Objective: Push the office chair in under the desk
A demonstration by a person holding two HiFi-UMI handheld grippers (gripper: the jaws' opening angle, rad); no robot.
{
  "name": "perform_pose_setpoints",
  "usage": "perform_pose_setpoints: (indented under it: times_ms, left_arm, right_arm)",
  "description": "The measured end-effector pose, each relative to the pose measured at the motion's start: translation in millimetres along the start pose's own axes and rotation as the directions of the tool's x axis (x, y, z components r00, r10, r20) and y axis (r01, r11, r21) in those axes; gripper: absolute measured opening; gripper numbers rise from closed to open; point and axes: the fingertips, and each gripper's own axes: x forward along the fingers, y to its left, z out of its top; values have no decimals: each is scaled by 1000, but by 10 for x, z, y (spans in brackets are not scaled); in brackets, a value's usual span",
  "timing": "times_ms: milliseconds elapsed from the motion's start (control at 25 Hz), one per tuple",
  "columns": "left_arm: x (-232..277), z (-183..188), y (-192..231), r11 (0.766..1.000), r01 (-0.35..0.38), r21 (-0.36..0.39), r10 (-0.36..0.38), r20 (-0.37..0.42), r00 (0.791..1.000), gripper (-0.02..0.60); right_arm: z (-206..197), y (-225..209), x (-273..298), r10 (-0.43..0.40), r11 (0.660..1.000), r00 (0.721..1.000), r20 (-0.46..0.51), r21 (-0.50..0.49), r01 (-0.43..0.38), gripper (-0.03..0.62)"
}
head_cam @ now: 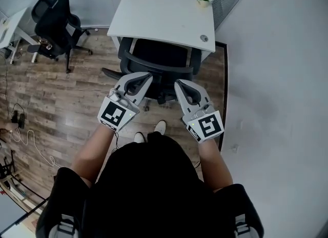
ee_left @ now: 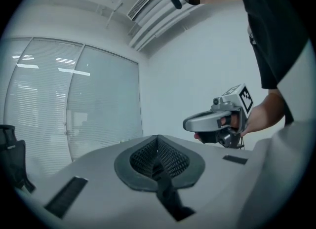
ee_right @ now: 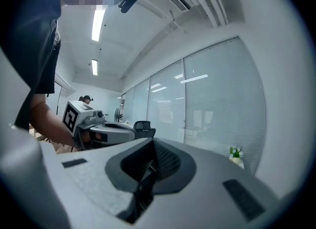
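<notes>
left gripper (head_cam: 145, 77), right gripper (head_cam: 179, 83) closed, office chair (head_cam: 159, 57) partly under desk (head_cam: 164, 16)

The black office chair (head_cam: 158, 60) stands upright at the front edge of the white desk (head_cam: 159, 16). Its seat sits partly under the desktop, while its curved backrest, one armrest and its wheeled base stick out in front of the desk. The desk's rectangular top is pale and flat.
</notes>
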Motion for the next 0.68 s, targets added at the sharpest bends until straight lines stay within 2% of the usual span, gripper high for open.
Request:
perform_pose_setpoints:
  times_ms: [240,680]
  left_arm:
    - [33,-2,2,1000,-1,-23,1,-16,1000,-6]
    - [28,-3,38,999,-17,-36,17,-6,1000,-6]
  right_arm:
    - [118,-16,7,-13,1000,1000,29,-13,13,2]
    - [55,-15,40,-3,1000,1000,18,-5,3,2]
